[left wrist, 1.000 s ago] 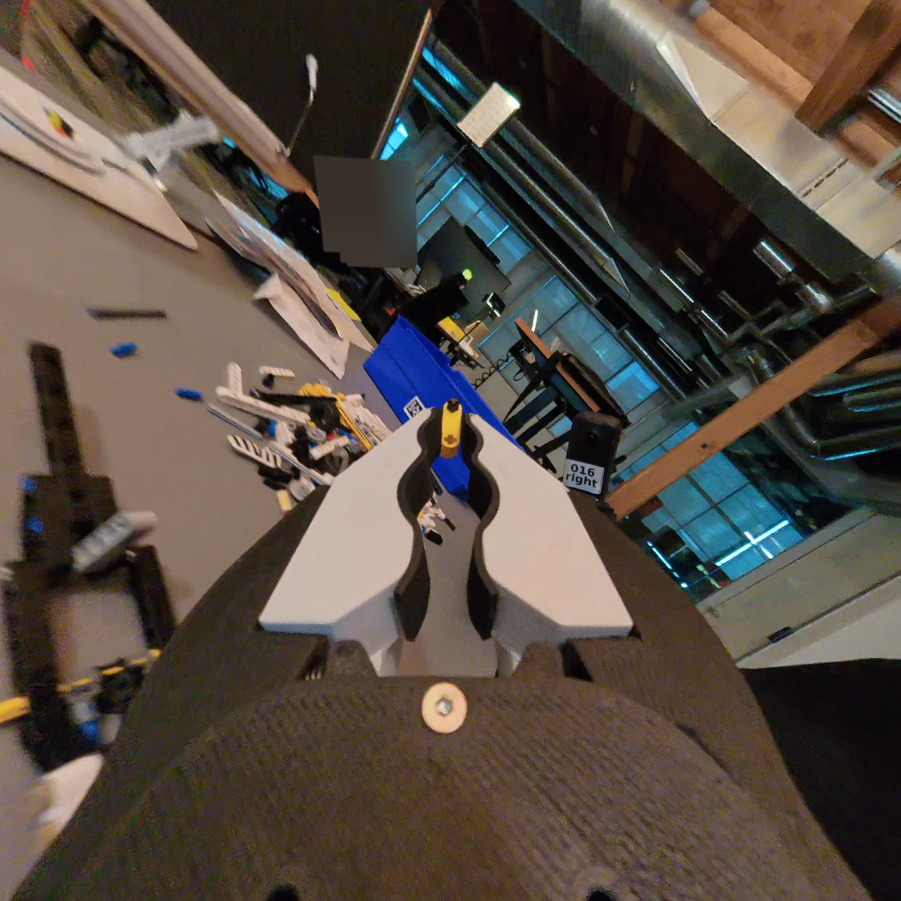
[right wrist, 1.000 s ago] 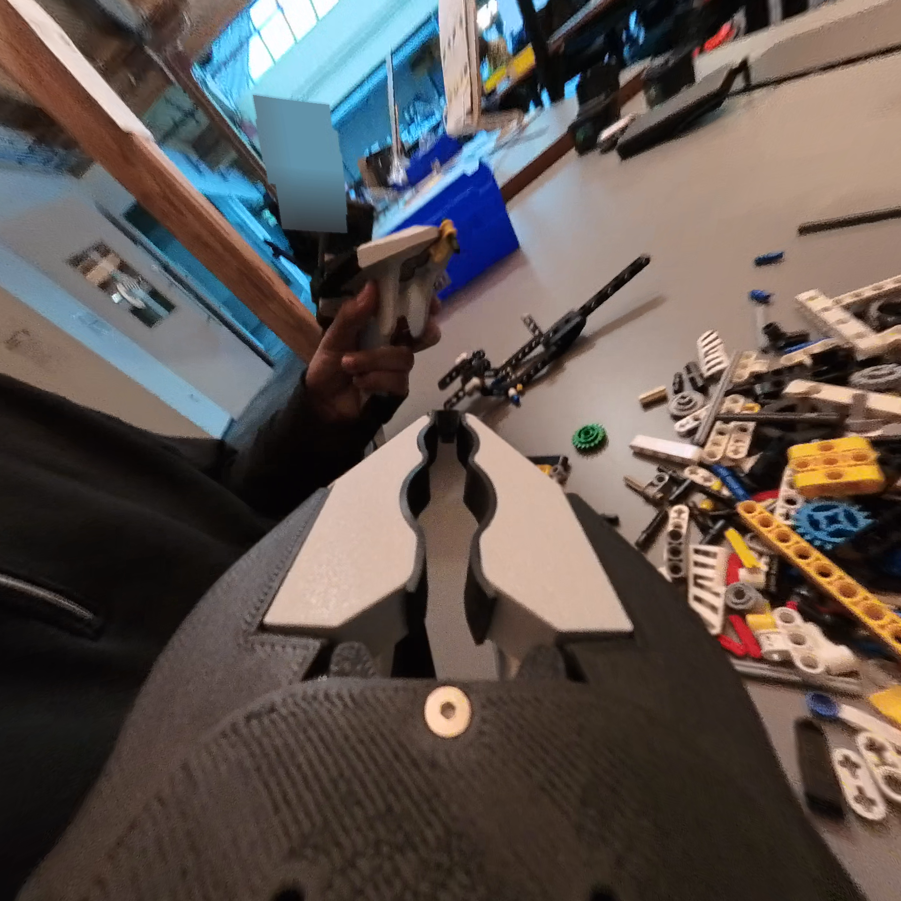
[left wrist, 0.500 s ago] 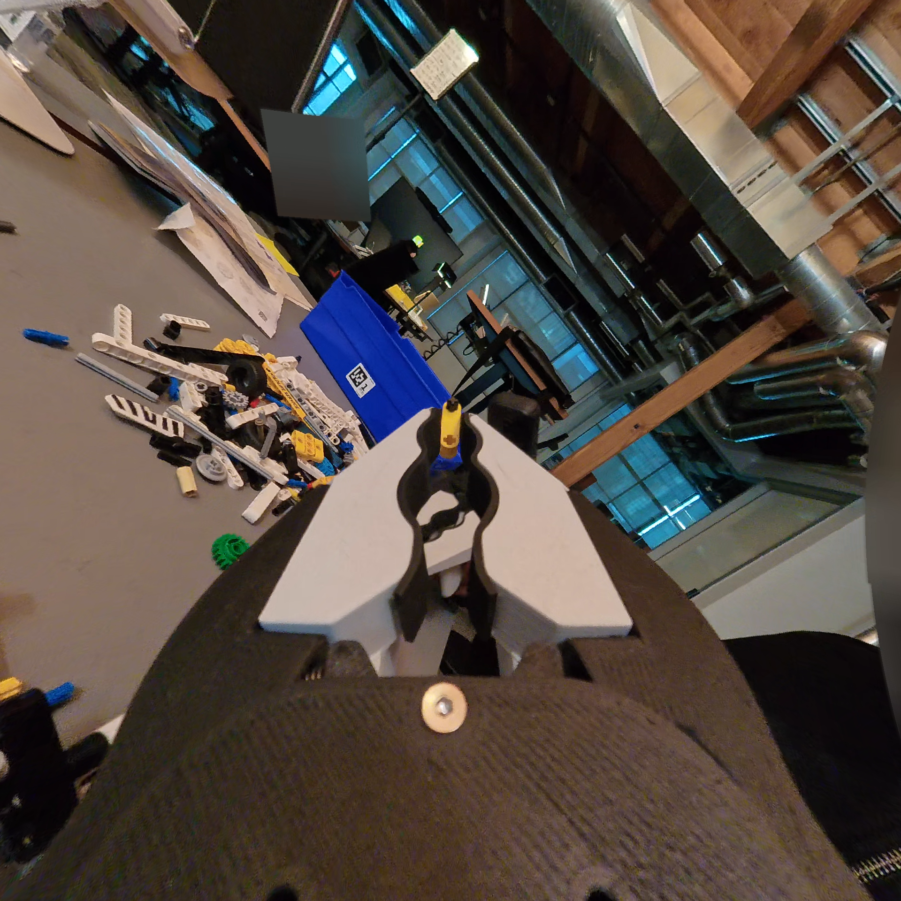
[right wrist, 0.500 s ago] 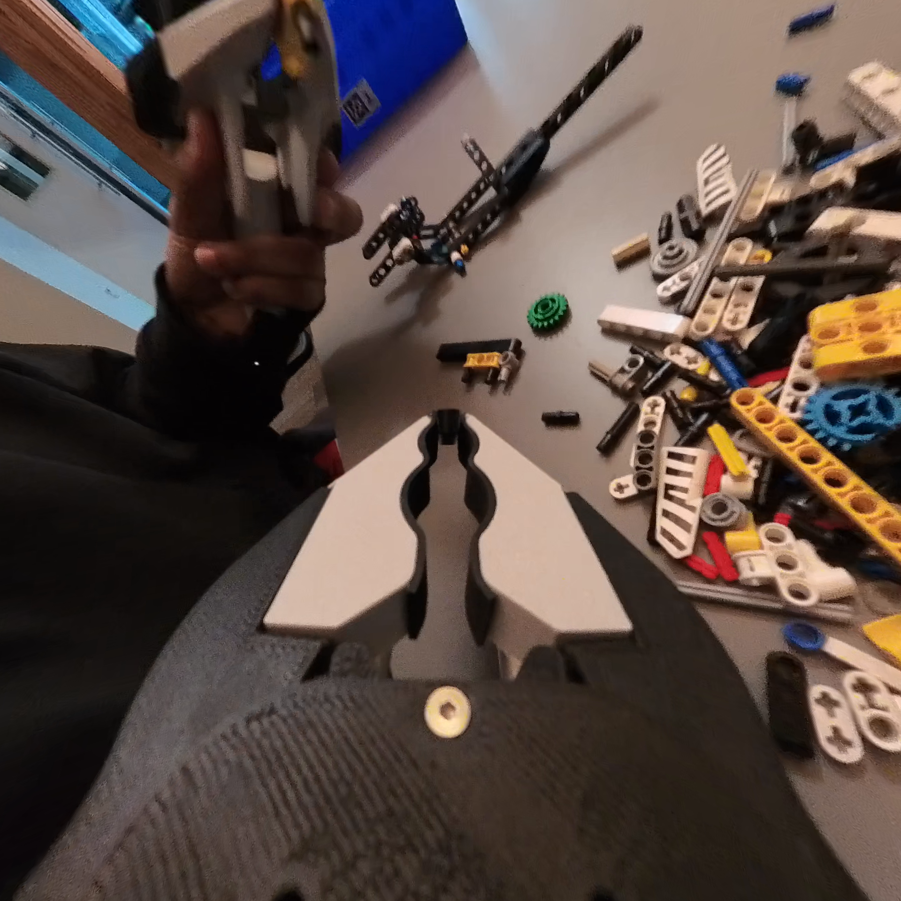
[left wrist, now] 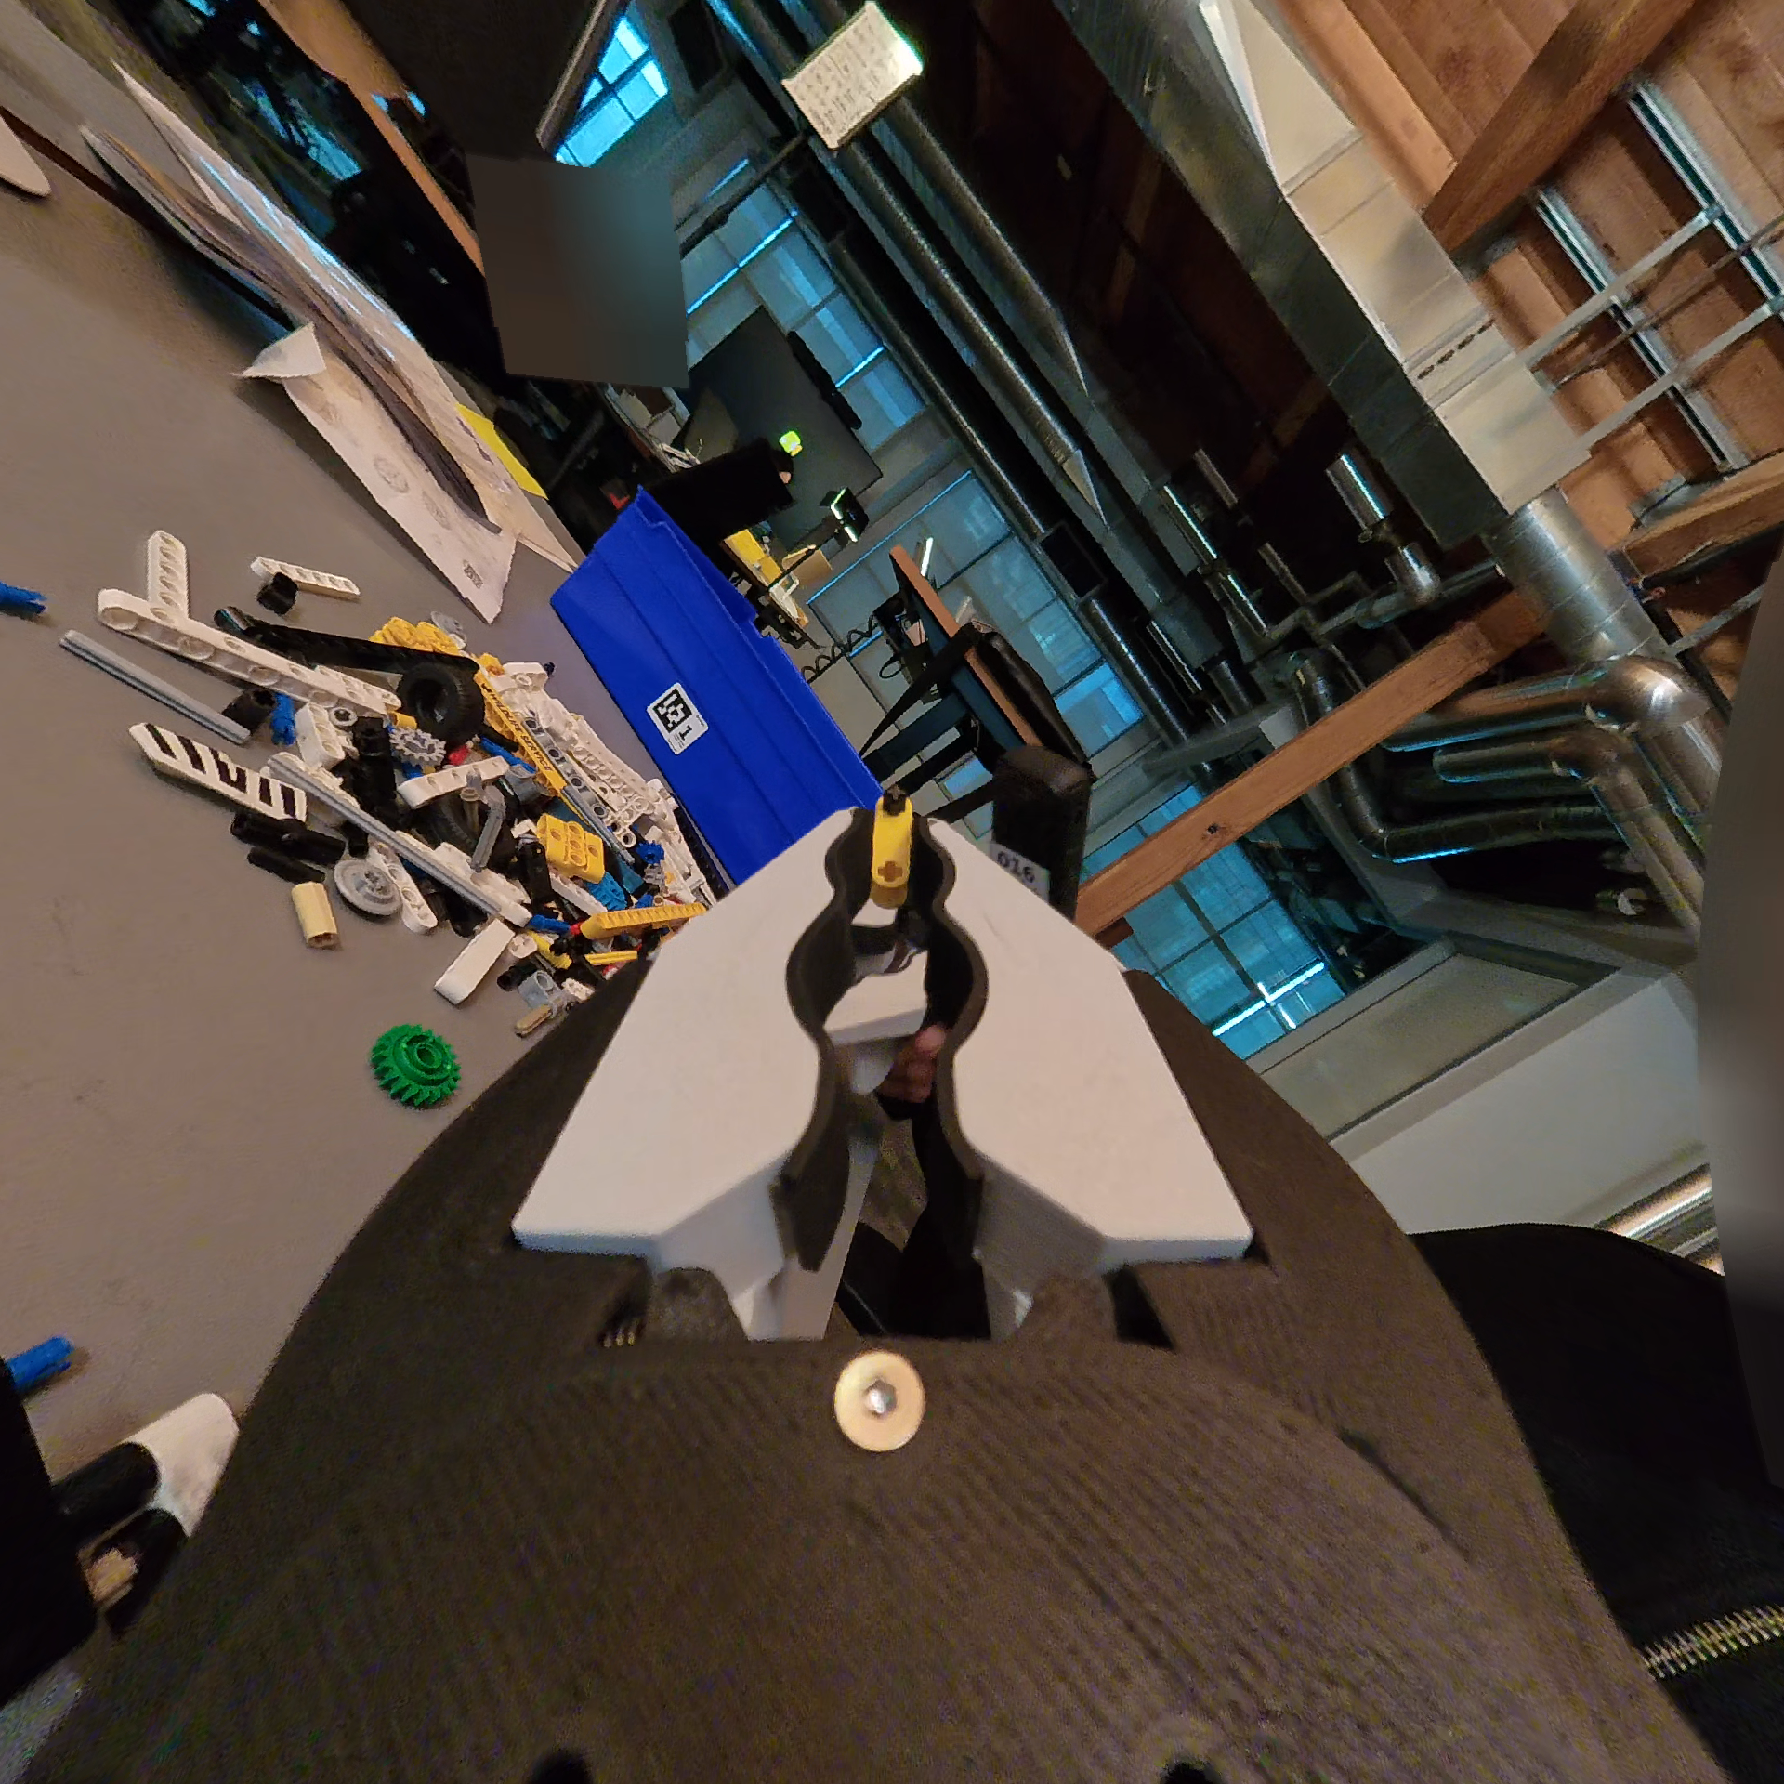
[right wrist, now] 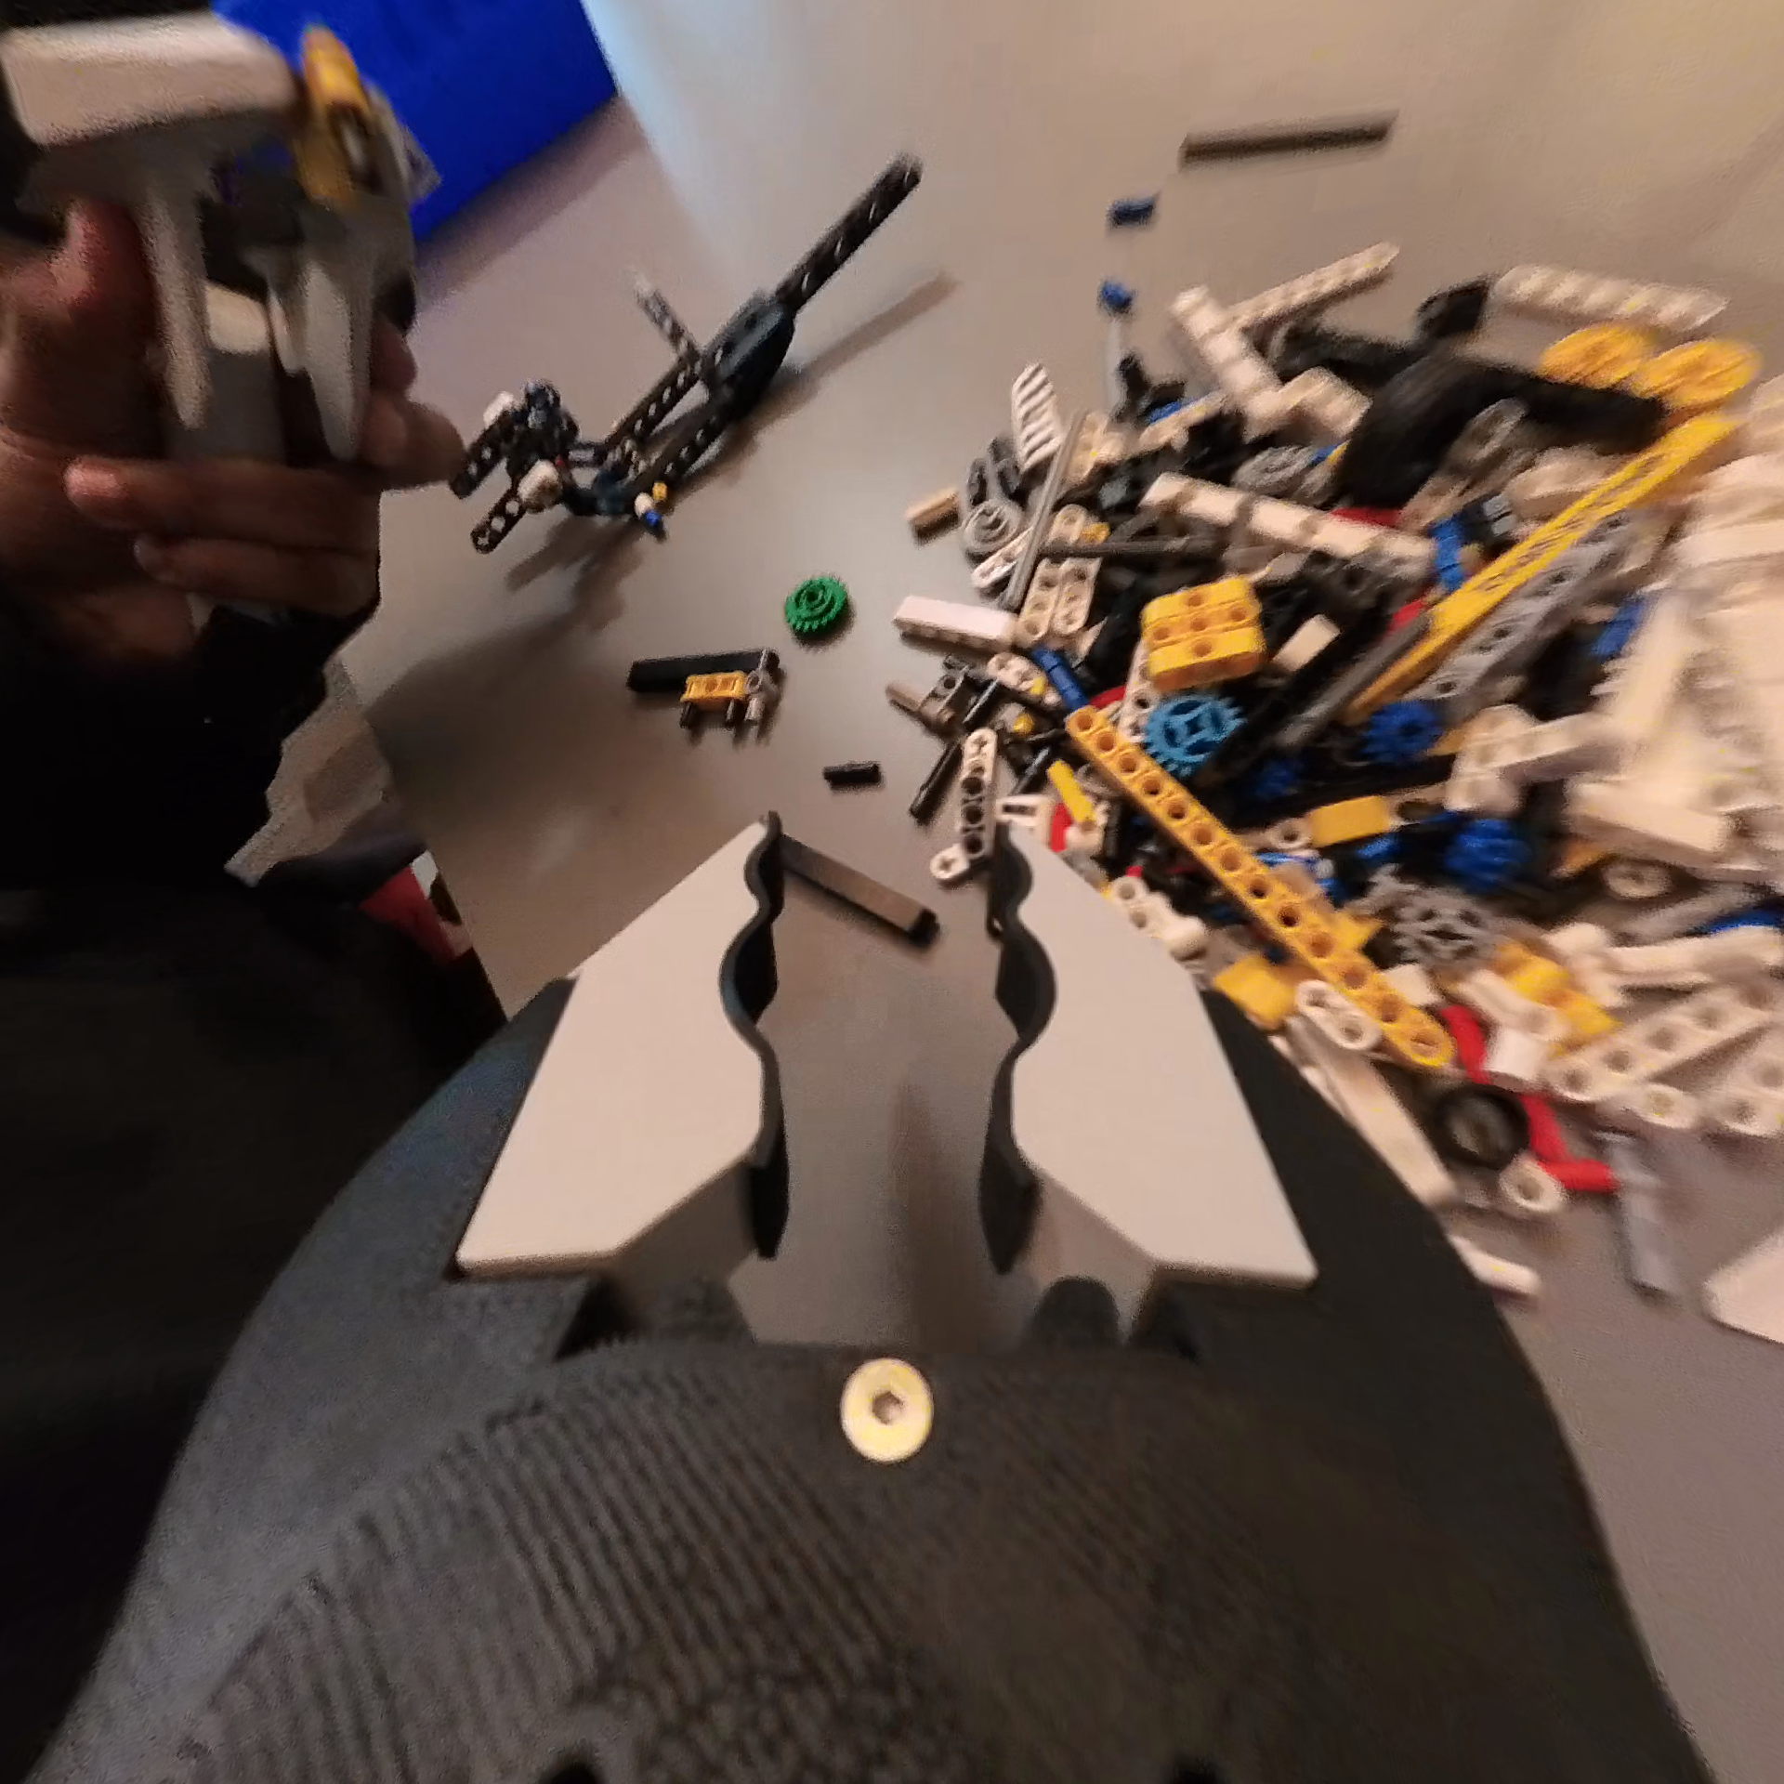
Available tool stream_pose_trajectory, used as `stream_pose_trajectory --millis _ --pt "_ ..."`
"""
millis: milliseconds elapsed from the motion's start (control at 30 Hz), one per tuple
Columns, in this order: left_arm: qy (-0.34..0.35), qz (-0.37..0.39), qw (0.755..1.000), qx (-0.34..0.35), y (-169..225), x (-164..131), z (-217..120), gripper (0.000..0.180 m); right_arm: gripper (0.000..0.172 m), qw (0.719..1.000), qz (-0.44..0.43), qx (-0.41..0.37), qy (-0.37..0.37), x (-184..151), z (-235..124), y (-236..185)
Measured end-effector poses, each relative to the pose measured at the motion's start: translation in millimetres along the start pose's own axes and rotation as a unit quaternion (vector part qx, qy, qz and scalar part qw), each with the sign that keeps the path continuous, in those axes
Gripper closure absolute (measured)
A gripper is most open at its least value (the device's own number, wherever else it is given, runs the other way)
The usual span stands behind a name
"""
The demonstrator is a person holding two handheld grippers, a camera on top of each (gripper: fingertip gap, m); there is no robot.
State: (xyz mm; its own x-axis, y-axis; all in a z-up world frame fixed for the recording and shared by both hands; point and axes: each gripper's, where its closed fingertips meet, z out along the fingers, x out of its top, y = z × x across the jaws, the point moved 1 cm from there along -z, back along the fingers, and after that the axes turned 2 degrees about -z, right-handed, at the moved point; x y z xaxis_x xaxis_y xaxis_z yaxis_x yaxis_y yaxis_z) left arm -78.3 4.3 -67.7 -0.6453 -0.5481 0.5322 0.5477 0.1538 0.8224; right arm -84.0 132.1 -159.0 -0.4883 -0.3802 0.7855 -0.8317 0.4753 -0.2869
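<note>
My left gripper (left wrist: 890,838) is shut on a small yellow connector piece (left wrist: 889,854), held up in the air and tilted toward the ceiling. It also shows at the top left of the right wrist view (right wrist: 319,125), held by a hand (right wrist: 183,502), with the yellow piece (right wrist: 323,106) at its tip. My right gripper (right wrist: 883,850) is open and empty, low over the grey table (right wrist: 579,792). A black beam (right wrist: 854,893) lies on the table between its fingertips, not gripped. The pile of building pieces (right wrist: 1351,724) lies to its right.
A black lattice assembly (right wrist: 676,415), a green gear (right wrist: 818,606), a small yellow-and-black subassembly (right wrist: 714,681) and a short black pin (right wrist: 850,772) lie on the table ahead. A blue bin (left wrist: 714,685) and instruction sheets (left wrist: 386,434) stand at the far side. My hands' fingertips stand some 15 cm from each other.
My right gripper has opened from shut and dropped toward the table near the pile. My left gripper has swung a little, still shut on the yellow piece.
</note>
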Motion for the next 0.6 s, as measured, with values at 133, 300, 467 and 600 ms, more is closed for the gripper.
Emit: stream_pose_trajectory --millis 133,300,467,600 --pt "-0.009 -0.012 1.0 -0.007 0 -7 4 0.176 0.134 0.991 -0.061 -0.047 0.11 39 -27 1" --pt "-0.021 -0.055 0.998 -0.037 8 -23 16 0.176 0.14 0.926 -0.27 -0.11 0.241 77 -23 -53" --pt "-0.041 -0.072 0.995 -0.051 12 -38 23 0.175 0.165 0.858 -0.397 -0.213 0.246 80 -8 -72" --pt "-0.041 -0.086 0.994 -0.061 14 -42 24 0.175 0.172 0.86 -0.401 -0.211 0.237 77 -1 -74"
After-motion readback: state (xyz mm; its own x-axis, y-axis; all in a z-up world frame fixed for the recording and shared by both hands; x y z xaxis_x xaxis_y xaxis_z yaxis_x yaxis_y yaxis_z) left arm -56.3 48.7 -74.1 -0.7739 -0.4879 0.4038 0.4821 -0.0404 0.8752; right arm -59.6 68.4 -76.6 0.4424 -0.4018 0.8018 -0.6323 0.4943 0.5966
